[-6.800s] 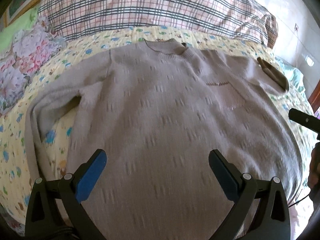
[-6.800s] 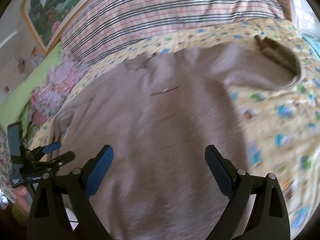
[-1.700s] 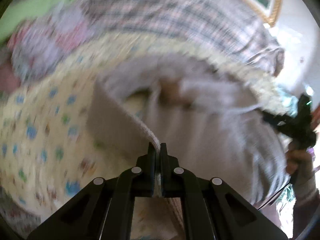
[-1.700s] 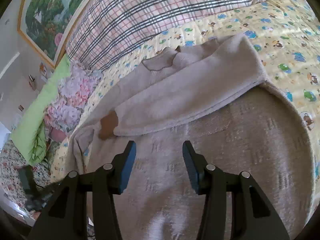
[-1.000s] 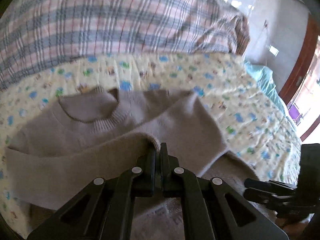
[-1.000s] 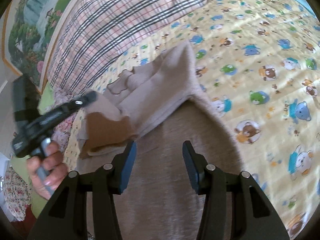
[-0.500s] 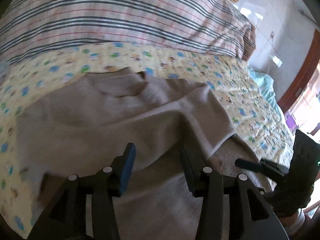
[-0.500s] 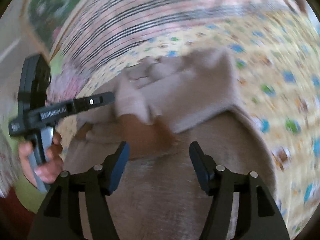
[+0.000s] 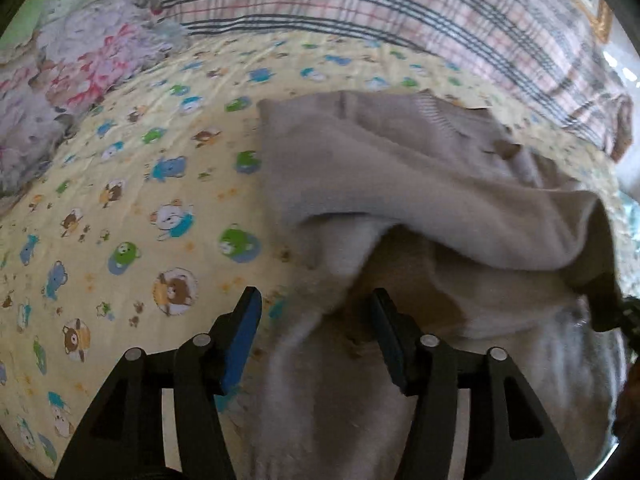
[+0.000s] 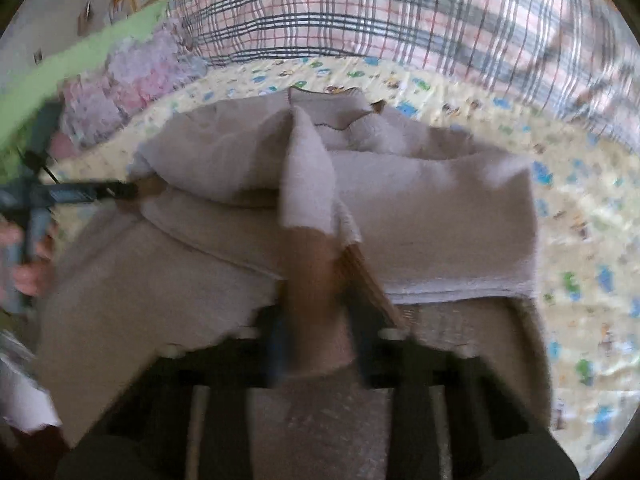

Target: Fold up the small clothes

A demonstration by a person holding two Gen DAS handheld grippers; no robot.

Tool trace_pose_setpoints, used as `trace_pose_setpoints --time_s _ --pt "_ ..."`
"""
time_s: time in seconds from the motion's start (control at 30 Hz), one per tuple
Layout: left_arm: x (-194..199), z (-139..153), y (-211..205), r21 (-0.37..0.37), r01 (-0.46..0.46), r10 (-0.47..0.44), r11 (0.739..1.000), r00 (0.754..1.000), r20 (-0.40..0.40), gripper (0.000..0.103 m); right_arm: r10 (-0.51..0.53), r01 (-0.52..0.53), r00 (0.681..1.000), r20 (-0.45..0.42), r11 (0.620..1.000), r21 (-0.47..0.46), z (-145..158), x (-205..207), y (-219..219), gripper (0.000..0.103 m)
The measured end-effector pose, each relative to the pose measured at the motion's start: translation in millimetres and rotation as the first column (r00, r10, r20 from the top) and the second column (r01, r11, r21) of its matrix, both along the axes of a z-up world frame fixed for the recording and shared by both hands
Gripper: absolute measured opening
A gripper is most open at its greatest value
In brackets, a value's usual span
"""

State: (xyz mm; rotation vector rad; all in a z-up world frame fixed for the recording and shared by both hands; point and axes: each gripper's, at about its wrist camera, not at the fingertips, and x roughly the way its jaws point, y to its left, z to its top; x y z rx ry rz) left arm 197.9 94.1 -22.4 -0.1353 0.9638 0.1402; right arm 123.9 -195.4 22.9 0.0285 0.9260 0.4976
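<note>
One beige knitted sweater (image 9: 420, 184) lies on the yellow animal-print bedsheet (image 9: 132, 200), sleeves folded across. Right gripper (image 10: 316, 320) is clamped on a brown-cuffed sleeve (image 10: 308, 184); left gripper (image 9: 316, 316) is opening, gripping nothing.

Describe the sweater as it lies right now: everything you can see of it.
The sweater is a taupe knit with a ribbed crew neck, lying on the yellow animal-print bedspread, neck toward the plaid pillow. Both sleeves are folded across the chest; one brown cuff shows. The right gripper is shut on that cuff, lifting it. The left gripper is opening at the sweater's edge, pads not pressing.
</note>
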Motion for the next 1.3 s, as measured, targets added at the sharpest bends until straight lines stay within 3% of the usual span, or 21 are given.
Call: trace_pose_setpoints --time_s 0.03,0.07,0.13,0.2,0.27,0.37,0.47,0.53,0.6,0.73,0.77,0.83,0.87,0.9,0.93,1.07,1.17,1.2,1.3 --pt "2.3 -2.5 1.6 0.011 -0.017 0.017 1.0 1.0 -0.005 0.059 0.004 -0.003 1.0 -0.021 0.998 0.056 5.9 3.4 -3.5 0.006" --pt "6.4 -5.0 6.0 0.026 -0.039 0.039 0.999 0.999 -0.009 0.059 0.015 -0.007 0.999 -0.043 0.984 0.179 18.9 12.6 -12.9 0.006" --pt "8.0 -4.3 12.1 0.037 -0.058 0.058 0.998 0.998 0.003 0.059 0.019 0.023 0.996 -0.09 0.897 0.442 39.5 28.8 -37.3 0.006" --pt "7.9 -3.7 18.6 0.075 -0.098 0.098 0.992 0.995 0.01 0.059 -0.027 0.107 0.989 -0.143 0.805 0.584 48.5 50.3 -70.0 0.006" --pt "8.5 -5.8 28.2 0.072 -0.142 0.142 0.987 0.99 0.004 0.059 -0.104 0.201 0.975 -0.196 0.793 0.576 41.6 65.8 -96.3 0.006" --pt "1.5 -6.5 42.7 0.005 -0.176 0.176 0.984 0.984 0.025 0.061 -0.196 0.331 0.93 -0.311 0.816 0.474 6.1 79.4 -120.4 0.006" --pt "1.1 -5.7 36.1 0.037 -0.16 0.159 0.986 0.987 0.03 0.061 -0.232 0.402 0.885 -0.403 0.819 0.41 -31.2 79.0 -122.5 0.007" --pt "-0.8 -4.1 32.5 0.055 -0.154 0.152 0.987 0.988 0.039 0.061 -0.247 0.421 0.875 -0.417 0.813 0.403 -42.4 73.3 -120.2 0.01" --pt "-1.9 -3.9 35.8 0.032 -0.159 0.157 0.987 0.987 0.043 0.062 -0.268 0.437 0.872 -0.409 0.802 0.407 -45.1 69.3 -120.0 0.022" --pt "-3.8 -7.5 43.5 -0.02 -0.175 0.176 0.984 0.983 0.043 0.063 -0.265 0.403 0.905 -0.333 0.783 0.473 -32.6 53.2 -115.3 0.06" --pt "-3.6 -8.0 43.3 -0.02 -0.179 0.18 0.984 0.983 0.047 0.063 -0.271 0.394 0.912 -0.309 0.787 0.474 -29.2 52.8 -113.2 0.063" --pt "-3.1 -8.1 40.7 -0.003 -0.185 0.185 0.983 0.982 0.048 0.063 -0.255 0.343 0.932 -0.259 0.851 0.397 -23.4 52.0 -99.0 0.061" --pt "-3.1 -7.7 39.4 0.006 -0.187 0.187 0.982 0.981 0.05 0.063 -0.236 0.318 0.936 -0.26 0.883 0.346 -22.2 54.8 -90.2 0.032" --pt "-3.6 -7.3 39.1 0.007 -0.189 0.188 0.982 0.981 0.053 0.063 -0.219 0.306 0.936 -0.276 0.894 0.328 -19.4 57.8 -85.6 0.013" --pt "-4.3 -6.8 40.0 0.002 -0.192 0.192 0.981 0.98 0.056 0.064 -0.204 0.293 0.941 -0.27 0.89 0.35 -13.1 58.1 -84.9 0.006" --pt "-9.4 -6.9 49.2 -0.049 -0.223 0.226 0.974 0.971 0.073 0.065 -0.187 0.242 0.97 -0.155 0.807 0.538 32.4 50.7 -106.8 0.005" --pt "-10.9 -7.4 51.7 -0.071 -0.23 0.236 0.971 0.968 0.082 0.068 -0.22 0.308 0.949 -0.227 0.808 0.502 21.6 63.0 -123.2 0.005" --pt "-10.8 -7.5 50.6 -0.067 -0.228 0.234 0.971 0.969 0.082 0.068 -0.225 0.341 0.93 -0.289 0.819 0.46 5.9 68.6 -127.1 0.005" --pt "-9.9 -8.6 48.9 -0.059 -0.226 0.231 0.972 0.97 0.076 0.069 -0.252 0.384 0.895 -0.367 0.853 0.352 -20.8 72.9 -127.5 0.005"
